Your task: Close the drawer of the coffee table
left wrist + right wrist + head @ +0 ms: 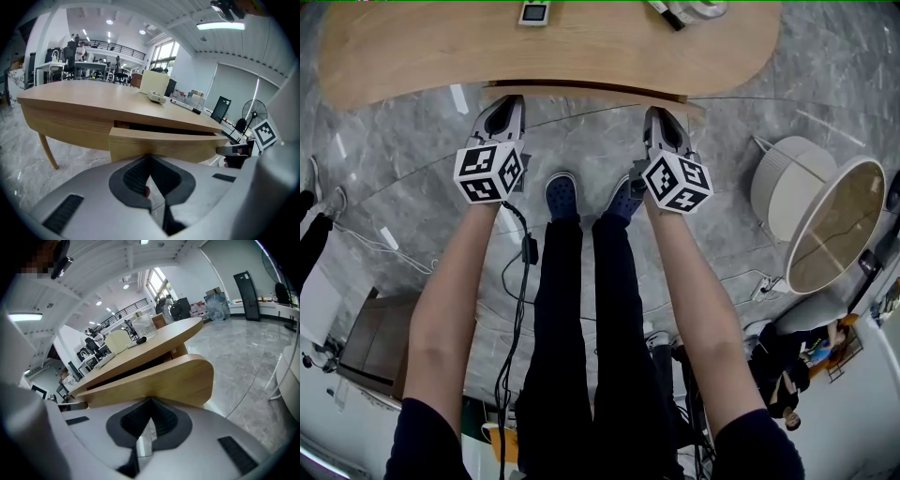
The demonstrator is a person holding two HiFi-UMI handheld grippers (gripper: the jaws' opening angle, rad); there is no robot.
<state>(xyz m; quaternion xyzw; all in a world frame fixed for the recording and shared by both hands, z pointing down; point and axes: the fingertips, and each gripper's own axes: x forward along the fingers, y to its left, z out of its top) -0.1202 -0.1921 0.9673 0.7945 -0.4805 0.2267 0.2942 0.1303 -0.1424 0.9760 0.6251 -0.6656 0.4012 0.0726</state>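
The wooden coffee table (412, 47) runs across the top of the head view. Its drawer (581, 92) stands a little way out from under the tabletop. My left gripper (508, 103) is shut, with its tips against the left part of the drawer front (164, 143). My right gripper (662, 116) is also shut and touches the right part of the drawer front (154, 380). In both gripper views a dark gap shows between the tabletop and the drawer. The left gripper (150, 158) and the right gripper (151, 401) hold nothing.
A small white device (534, 12) and a marker (667, 13) lie on the tabletop. A round white bin with a tilted lid (825, 220) stands on the marble floor at right. A brown box (375, 342) sits at left, and cables (517, 272) trail by my feet.
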